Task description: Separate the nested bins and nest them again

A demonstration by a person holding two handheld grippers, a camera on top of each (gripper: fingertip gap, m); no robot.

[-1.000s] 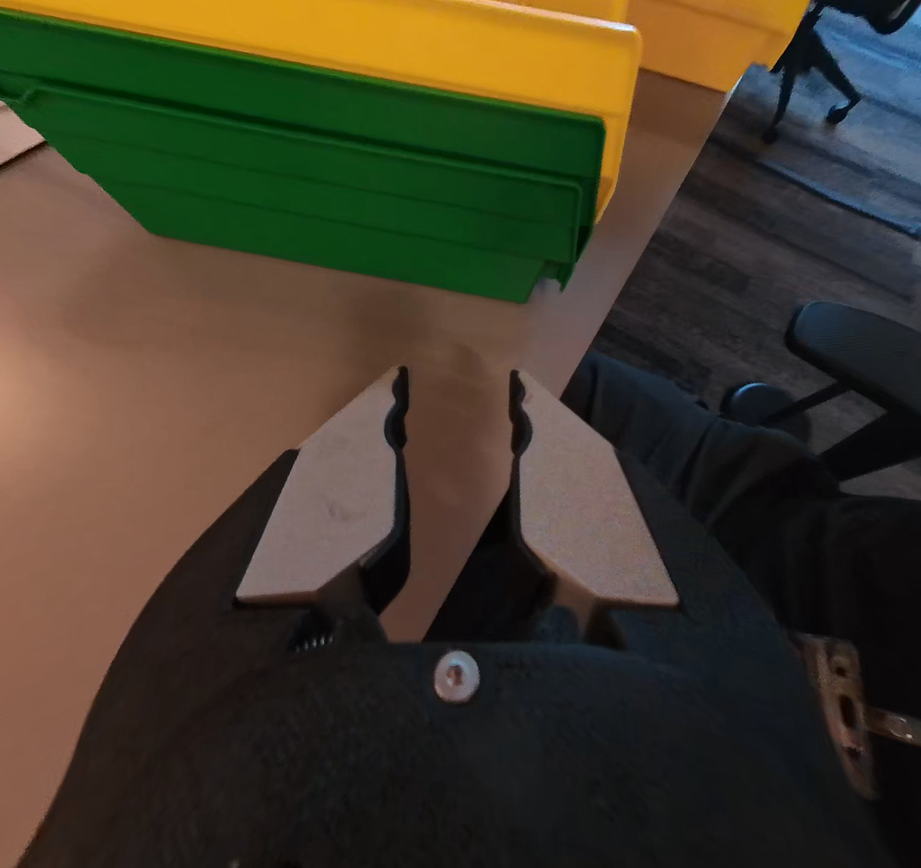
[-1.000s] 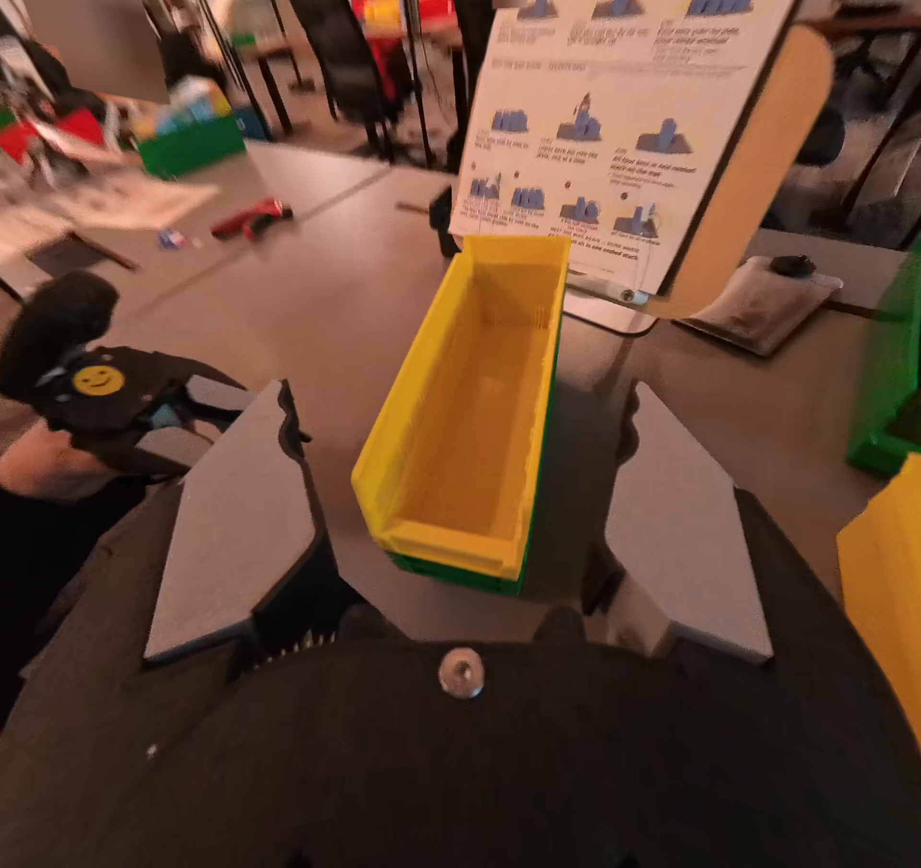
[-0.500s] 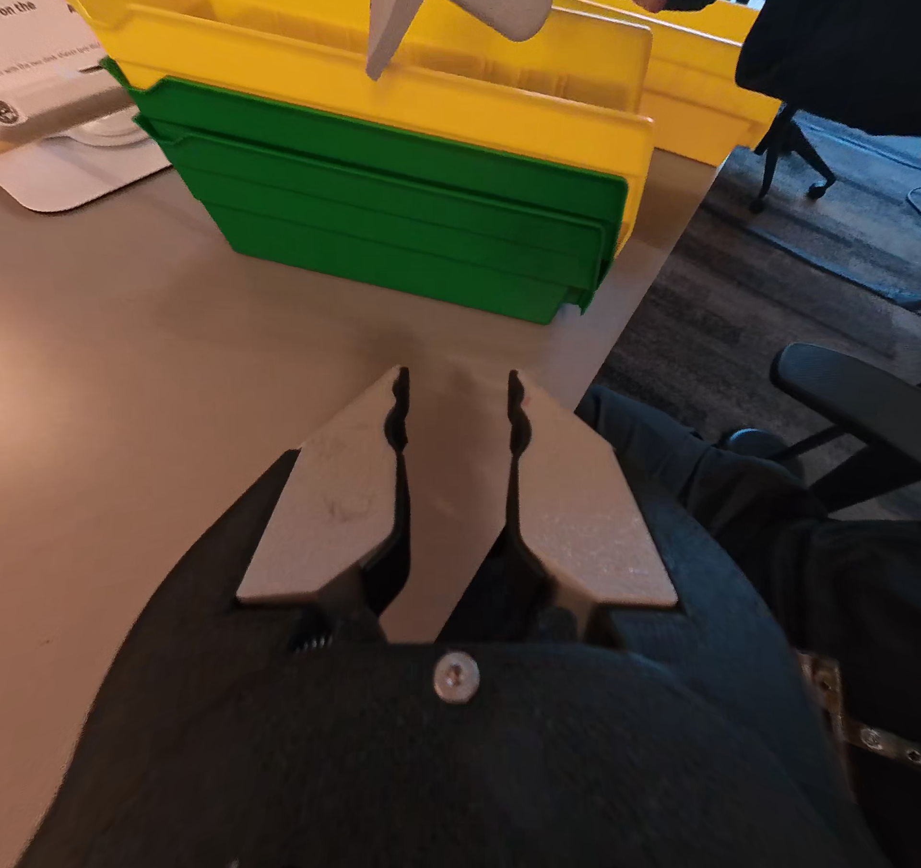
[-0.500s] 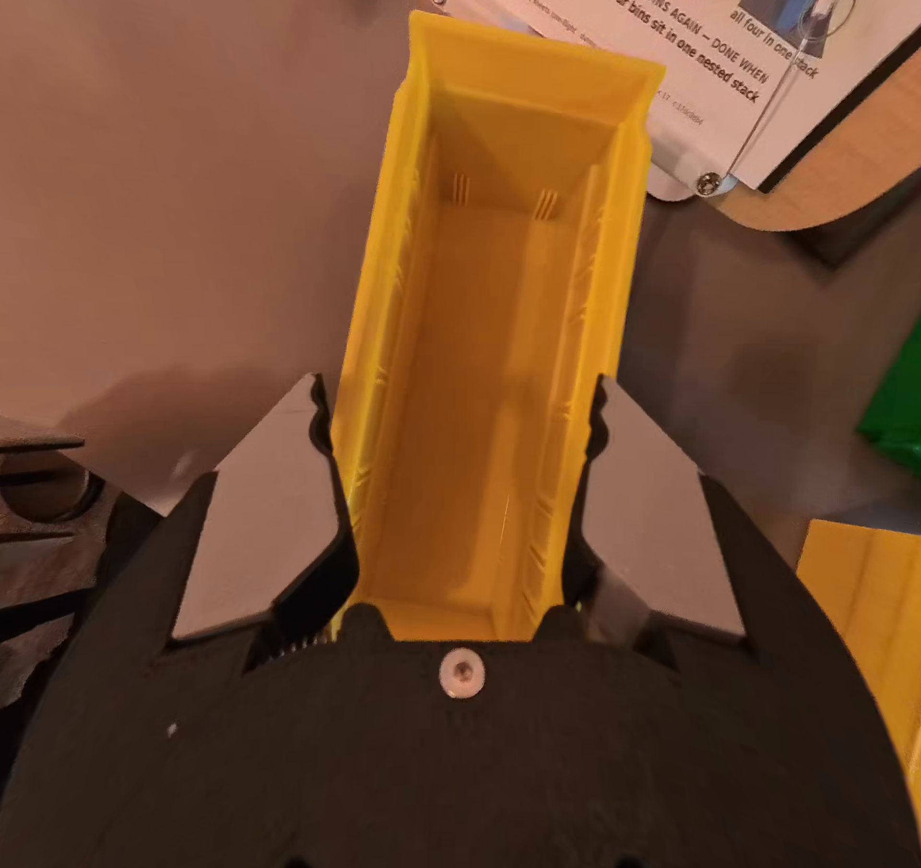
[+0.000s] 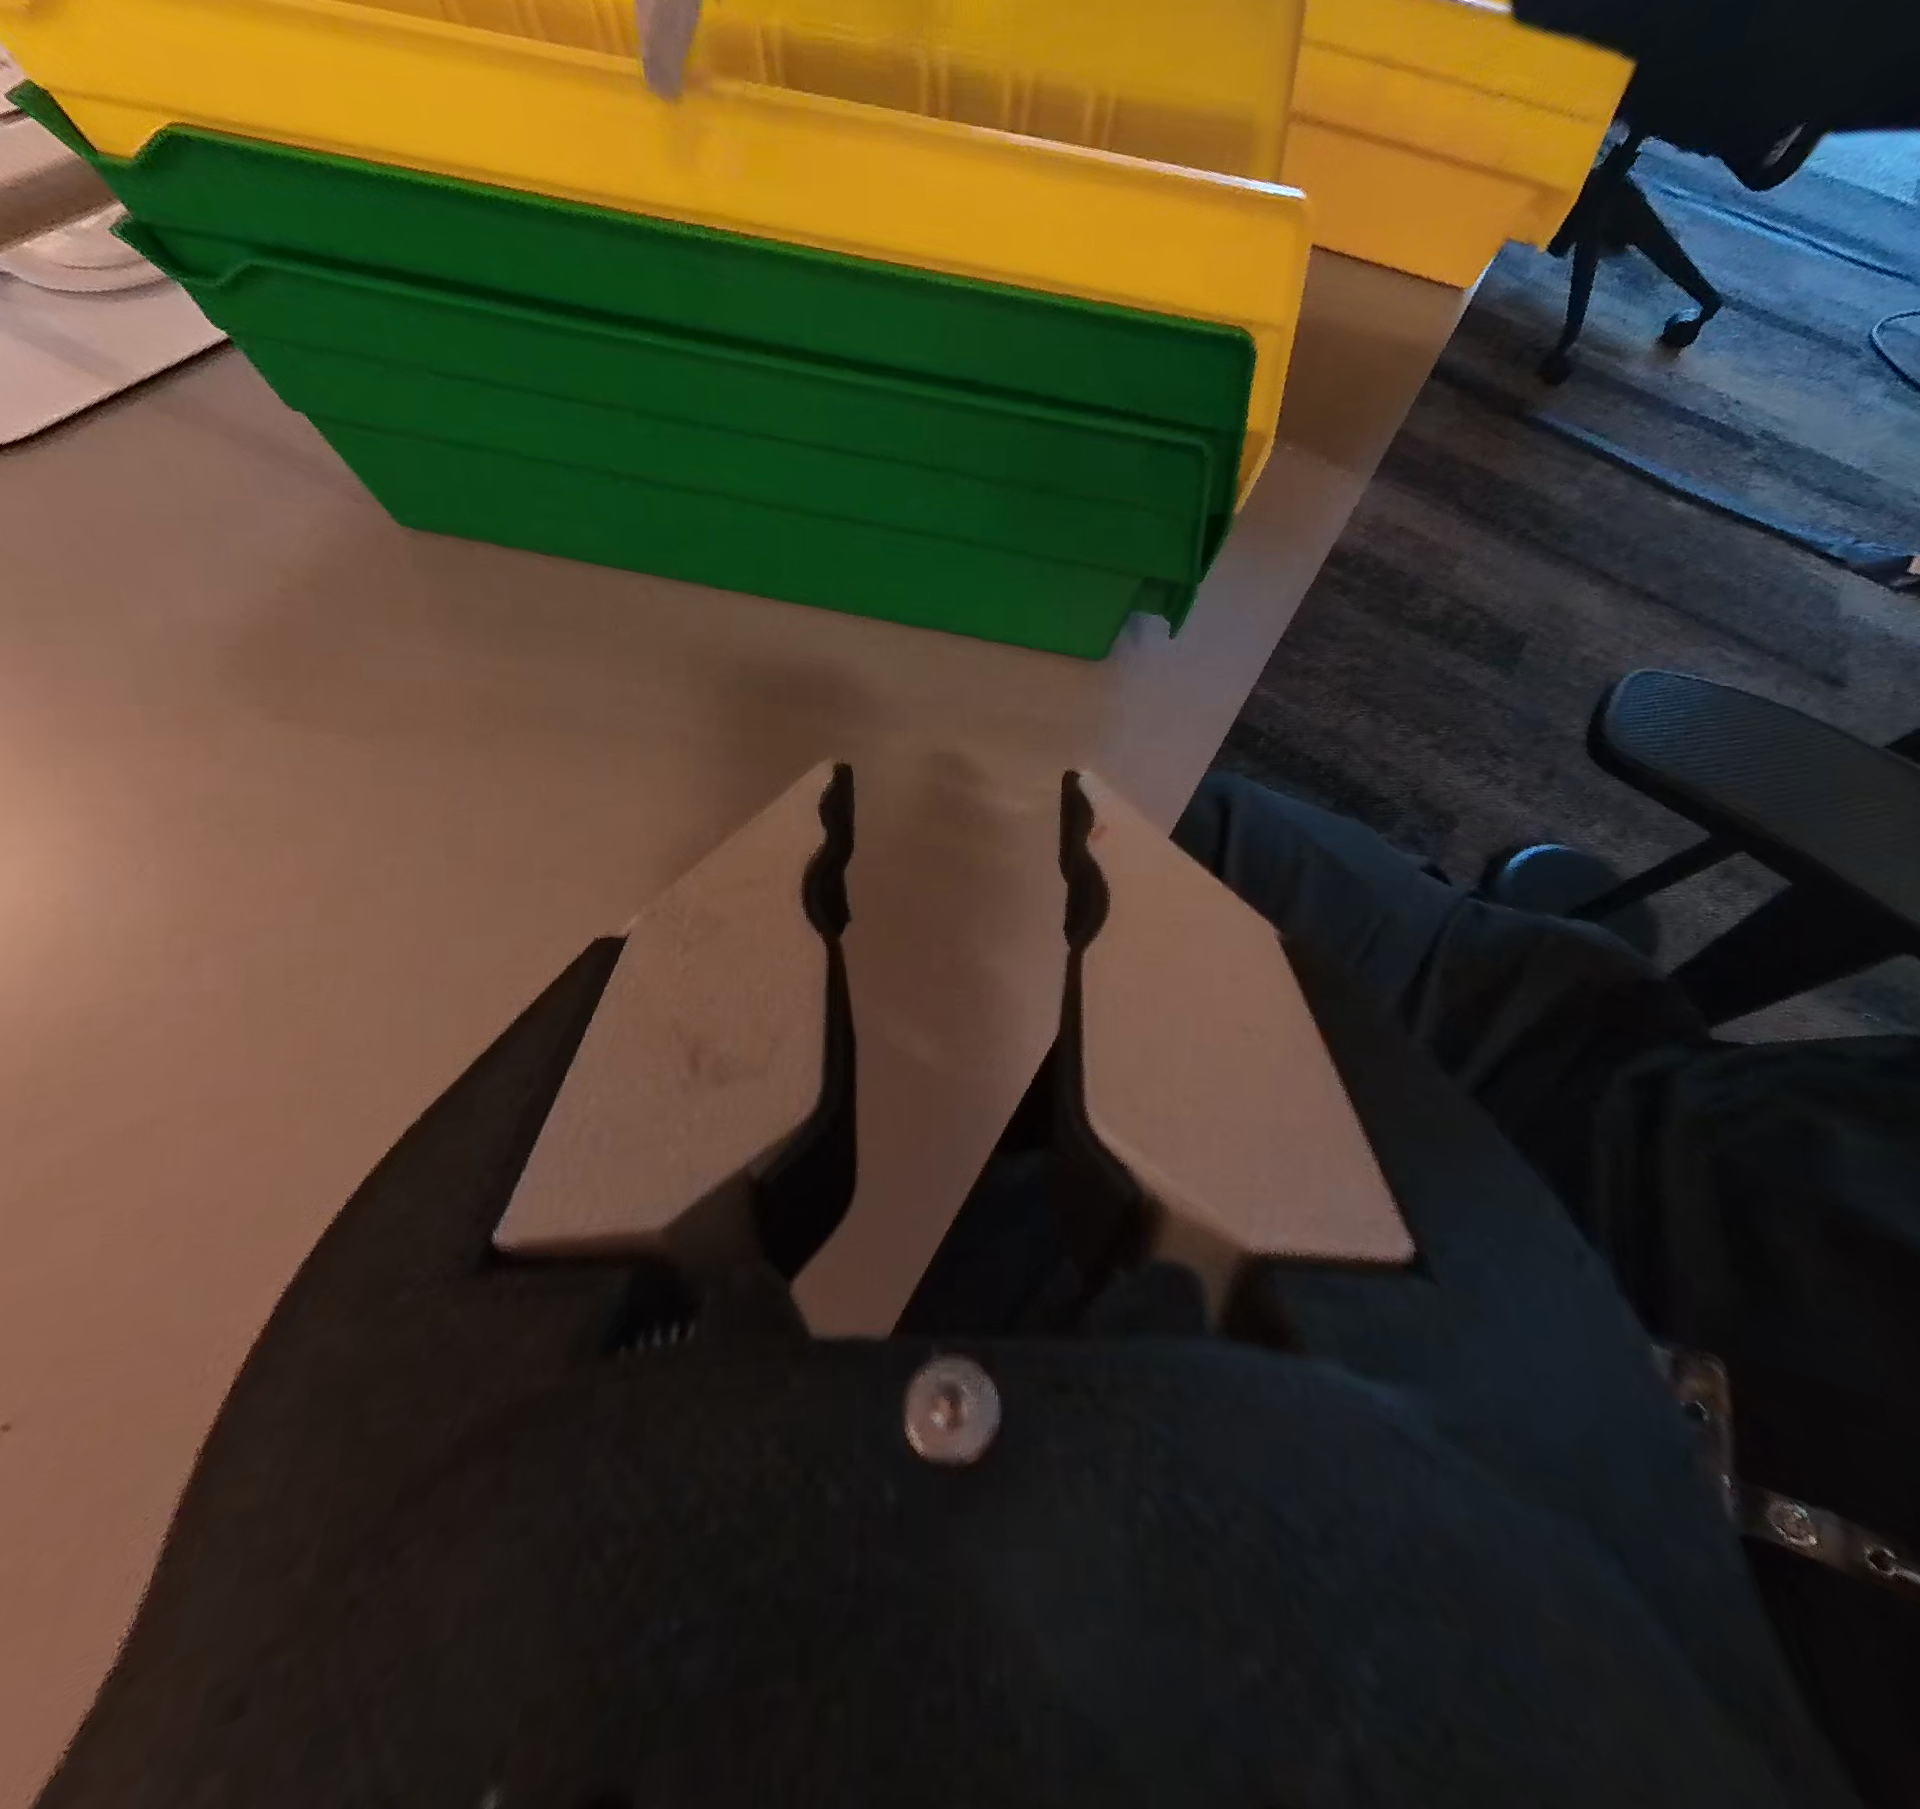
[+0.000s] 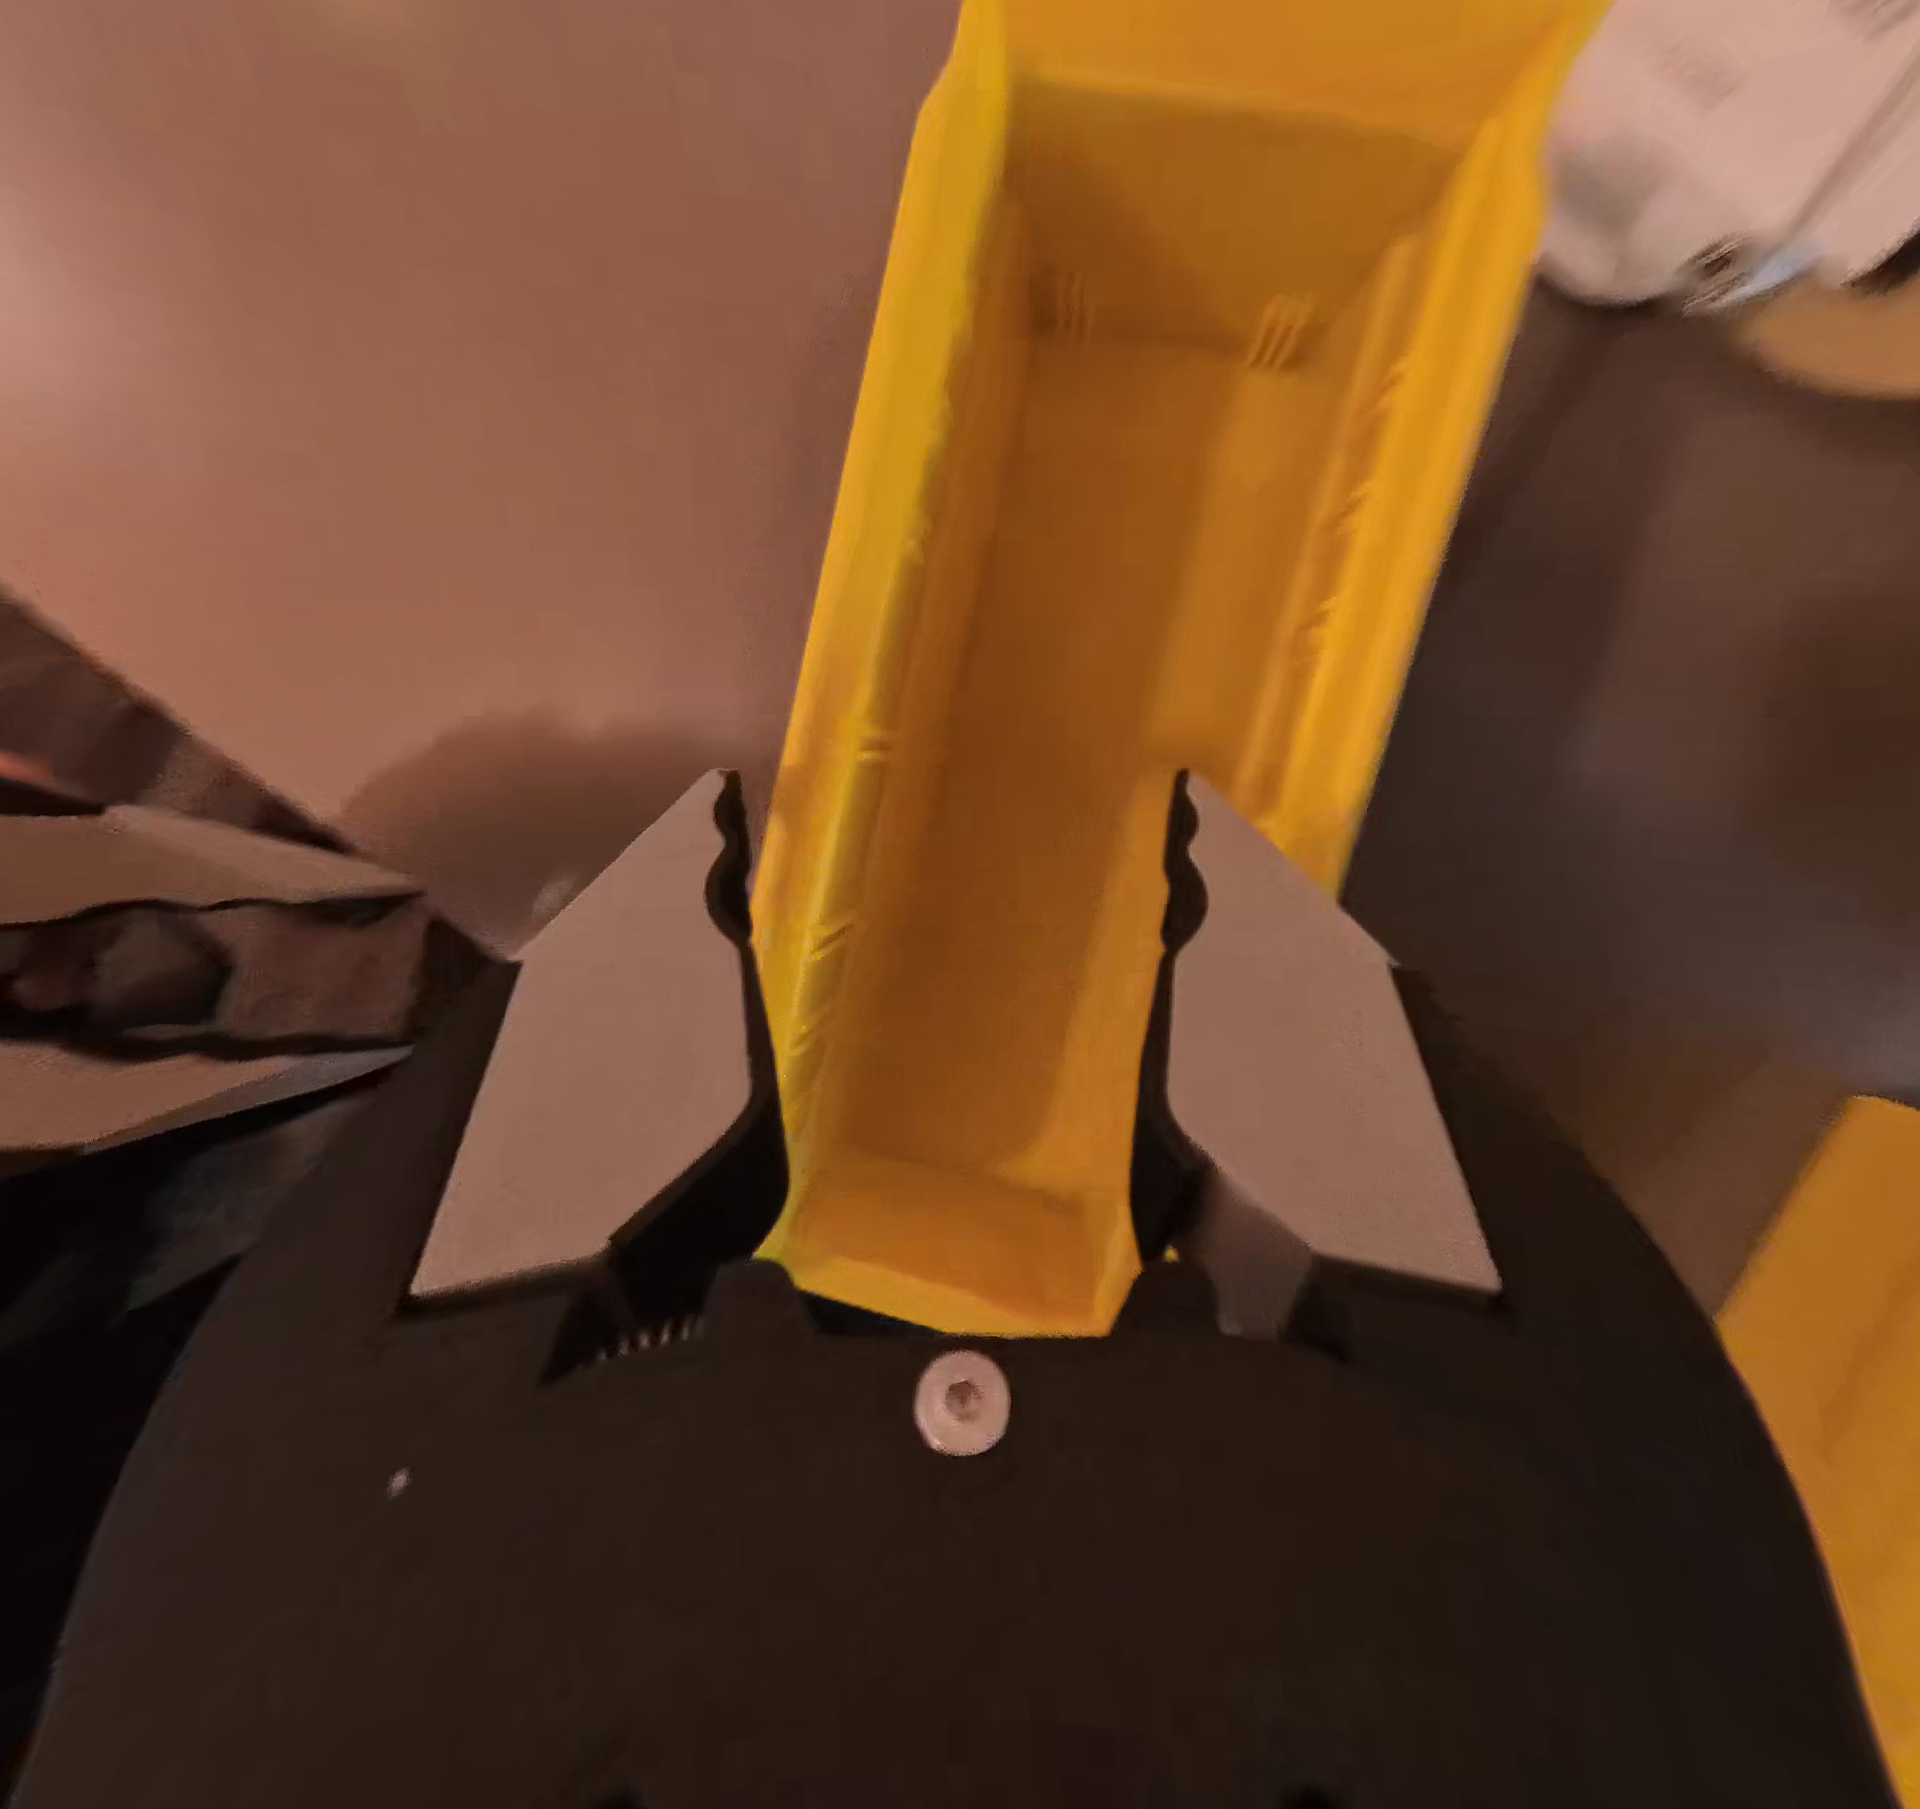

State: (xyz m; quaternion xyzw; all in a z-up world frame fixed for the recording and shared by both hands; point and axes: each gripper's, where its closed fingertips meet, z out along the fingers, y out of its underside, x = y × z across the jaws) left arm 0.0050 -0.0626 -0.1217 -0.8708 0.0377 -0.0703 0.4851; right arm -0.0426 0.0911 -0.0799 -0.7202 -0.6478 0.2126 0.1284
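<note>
A yellow bin (image 5: 727, 159) sits nested on top of a stack of green bins (image 5: 727, 409) near the table's right edge. In the right wrist view I look down into this yellow bin (image 6: 1091, 616), which is blurred. My right gripper (image 6: 956, 803) is open at its near end. Its left finger is just outside the left wall and its right finger is over the inside. One of its fingers (image 5: 665, 3) shows by the bin's near wall in the left wrist view. My left gripper (image 5: 951, 793) is open and empty, low over the table short of the stack.
A second yellow bin (image 5: 1455, 128) stands behind the stack and shows at the right (image 6: 1849, 1447). A white instruction board (image 6: 1714, 97) stands past the bin's far end. The table edge (image 5: 1299, 564) runs close on the right, with a person's legs (image 5: 1455, 980) and office chairs (image 5: 1766, 824) beyond it.
My right gripper came down over the yellow bin, shifted left across it and narrowed its jaws. My left gripper moved a little closer to the stack with the same gap.
</note>
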